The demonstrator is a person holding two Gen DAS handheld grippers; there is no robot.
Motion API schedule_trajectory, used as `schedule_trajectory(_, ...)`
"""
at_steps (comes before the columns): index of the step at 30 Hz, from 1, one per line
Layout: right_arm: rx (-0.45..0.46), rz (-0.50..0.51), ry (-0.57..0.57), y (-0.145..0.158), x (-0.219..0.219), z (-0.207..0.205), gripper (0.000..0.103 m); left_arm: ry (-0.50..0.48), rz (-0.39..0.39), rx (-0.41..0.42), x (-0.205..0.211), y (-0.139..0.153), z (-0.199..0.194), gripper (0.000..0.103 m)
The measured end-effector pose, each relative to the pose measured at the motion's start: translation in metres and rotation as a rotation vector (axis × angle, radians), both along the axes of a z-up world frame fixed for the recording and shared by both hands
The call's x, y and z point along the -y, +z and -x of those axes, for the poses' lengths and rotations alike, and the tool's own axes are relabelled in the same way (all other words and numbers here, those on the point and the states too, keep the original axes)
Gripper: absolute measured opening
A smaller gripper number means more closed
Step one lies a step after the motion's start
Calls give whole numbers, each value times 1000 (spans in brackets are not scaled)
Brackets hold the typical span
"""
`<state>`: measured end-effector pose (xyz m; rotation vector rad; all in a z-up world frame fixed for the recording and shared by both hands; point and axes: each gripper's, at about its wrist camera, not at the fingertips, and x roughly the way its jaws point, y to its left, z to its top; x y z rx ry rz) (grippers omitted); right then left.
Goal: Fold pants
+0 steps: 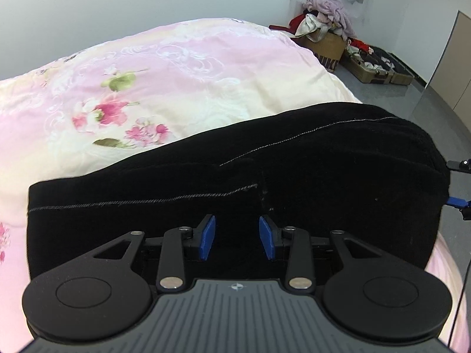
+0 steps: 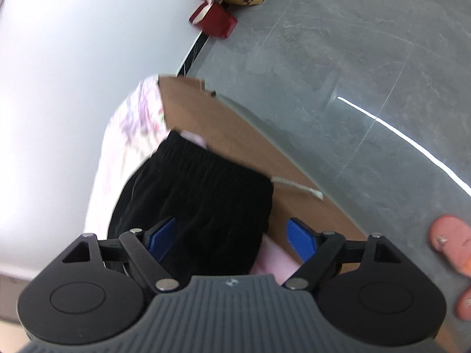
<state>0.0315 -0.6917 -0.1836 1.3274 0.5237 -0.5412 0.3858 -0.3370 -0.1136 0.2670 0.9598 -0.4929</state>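
Left claw [image 1: 237, 239]: jaws half apart, nothing between the pads, hovering over the pants [image 1: 265, 176]. Right claw [image 2: 232, 239]: wide, empty, above the waistband end near the bed edge. Pants are black, lying in a folded stack on the floral quilt [image 1: 147, 82], seam stitching up. They look released, not held: probably a fold just laid, both claws free to regrip or smooth. Right view is blurred, so pad contact there is hard to judge. Beyond: brown bed board [image 2: 206, 117], grey floor [image 2: 353, 58], clothes boxes [image 1: 326, 44] by the wall.
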Motion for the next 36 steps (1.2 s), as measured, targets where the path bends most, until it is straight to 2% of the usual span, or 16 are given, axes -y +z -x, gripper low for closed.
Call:
schedule_trajectory(4, 89, -126, -32, -36, 12, 0, 79, -1, -42, -45, 18, -27, -12, 41)
schedule_trajectory(6, 112, -155, -42, -53, 18, -15, 75, -2, -45, -53, 20, -35, -15, 40)
schedule_trajectory(8, 132, -165, -38, -63, 20, -20, 62, 8, -23, -90, 19, -40, -21, 40)
schedule_trajectory(10, 126, -168, -28, -70, 23, -26, 58, 13, -36, -106, 23, -46, -26, 40)
schedule_trajectory(11, 118, -150, -20, -67, 23, -27, 51, 9, -46, -105, 25, -47, -26, 40)
schedule_trajectory(12, 110, -109, -5, -60, 24, -30, 47, 7, -59, -100, 27, -49, -25, 40)
schedule_trajectory(14, 102, -8, 41, -37, 21, -32, 31, 5, -77, -92, 31, -51, -23, 41)
schedule_trajectory(17, 73, 119, 105, 4, 14, -36, 23, 18, -74, -95, 31, -54, -24, 41)
schedule_trajectory(22, 24, 281, 163, 75, -11, -50, 21, -8, -93, -59, 32, -50, -19, 42)
schedule_trajectory(26, -32, 420, 219, 132, -43, -69, 21, -21, -62, -93, 22, -32, -22, 42)
schedule_trajectory(31, -27, 544, 295, 197, -95, -100, 21, -13, 31, -56, -19, 11, -13, 42)
schedule_trajectory(36, -23, 634, 365, 244, -159, -144, 21, 1, 48, -1, -77, 42, 0, 42)
